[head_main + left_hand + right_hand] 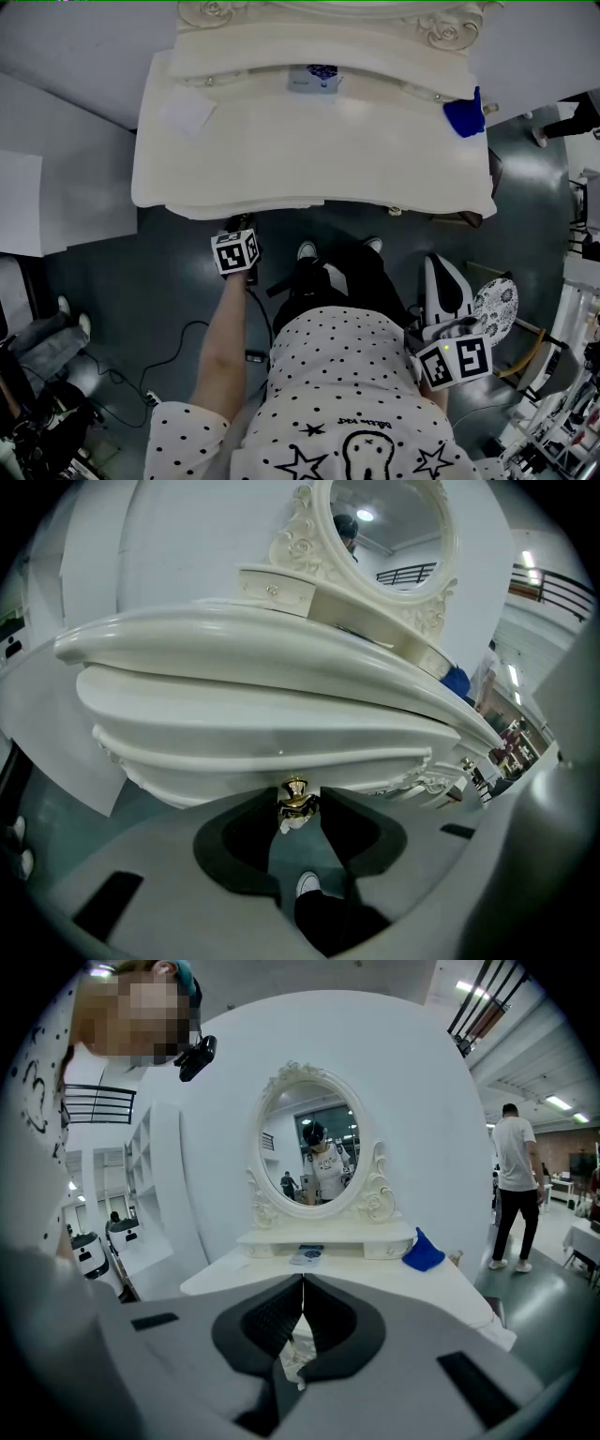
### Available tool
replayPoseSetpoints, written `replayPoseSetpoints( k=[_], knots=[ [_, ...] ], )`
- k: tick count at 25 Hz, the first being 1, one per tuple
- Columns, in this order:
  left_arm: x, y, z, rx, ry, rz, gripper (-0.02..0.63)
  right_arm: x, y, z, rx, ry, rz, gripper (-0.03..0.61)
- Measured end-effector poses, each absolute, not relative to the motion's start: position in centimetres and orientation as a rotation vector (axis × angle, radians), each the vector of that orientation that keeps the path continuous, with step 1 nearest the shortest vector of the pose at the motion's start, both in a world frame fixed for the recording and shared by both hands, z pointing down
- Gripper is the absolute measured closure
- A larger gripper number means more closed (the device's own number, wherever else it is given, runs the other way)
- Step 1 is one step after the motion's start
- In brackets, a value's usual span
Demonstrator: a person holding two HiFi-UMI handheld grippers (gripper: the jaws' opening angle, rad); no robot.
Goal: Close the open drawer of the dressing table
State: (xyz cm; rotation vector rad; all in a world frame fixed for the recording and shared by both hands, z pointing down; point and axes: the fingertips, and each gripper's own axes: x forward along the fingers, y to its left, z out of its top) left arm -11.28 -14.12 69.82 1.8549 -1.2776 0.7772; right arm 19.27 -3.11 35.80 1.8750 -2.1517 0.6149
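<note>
Dressing-table station, as we find it:

- Dressing table (281, 159): white, carved; the oval mirror (314, 1152) stands upright at its back edge
- Drawer (281, 738): under the front lip of the worktop, on the person's left half; in the head view we see its front standing slightly proud of the worktop edge
- Drawer knob (295, 797): gold, centred on the drawer front
- Left gripper (296, 803): held up at the drawer front, arm stretched forward; its claw is narrowed onto the drawer knob, one jaw against each side as far as we can see
- Right gripper (302, 1297): drawn back by the person's right hip, well apart from the table and facing the mirror; claw tips pressed together, with nothing between them
- Blue cloth (464, 117): at the right rear corner of the worktop
- Paper slip (187, 114): white, lying flat at left rear of the worktop
- Small blue-and-white packet (312, 80): below the mirror, at centre; we cannot read its print
</note>
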Motion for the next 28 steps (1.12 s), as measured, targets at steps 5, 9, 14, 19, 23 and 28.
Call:
replayPoseSetpoints(
  k=[5,9,14,19,23,28],
  knots=[
    [-11.2,-15.0,70.0,1.855,-1.270,0.772,0.462,19.2,-3.4,35.9,1.877,-2.150,0.613,0.569],
    [-11.0,-15.5,69.9,1.858,-1.258,0.778,0.462,19.3,-3.4,35.9,1.881,-2.145,0.619,0.569],
    [-10.9,-16.0,70.1,1.851,-1.262,0.774,0.462,19.5,-3.6,36.0,1.889,-2.143,0.618,0.569],
    [-10.7,-16.5,70.2,1.850,-1.263,0.767,0.463,19.6,-3.7,36.0,1.893,-2.138,0.620,0.569],
    [-10.7,-16.9,70.1,1.845,-1.261,0.759,0.462,19.6,-3.7,35.9,1.894,-2.138,0.619,0.569],
    [-10.7,-17.3,70.1,1.844,-1.262,0.761,0.462,19.6,-3.9,35.9,1.890,-2.137,0.618,0.569]
  ],
)
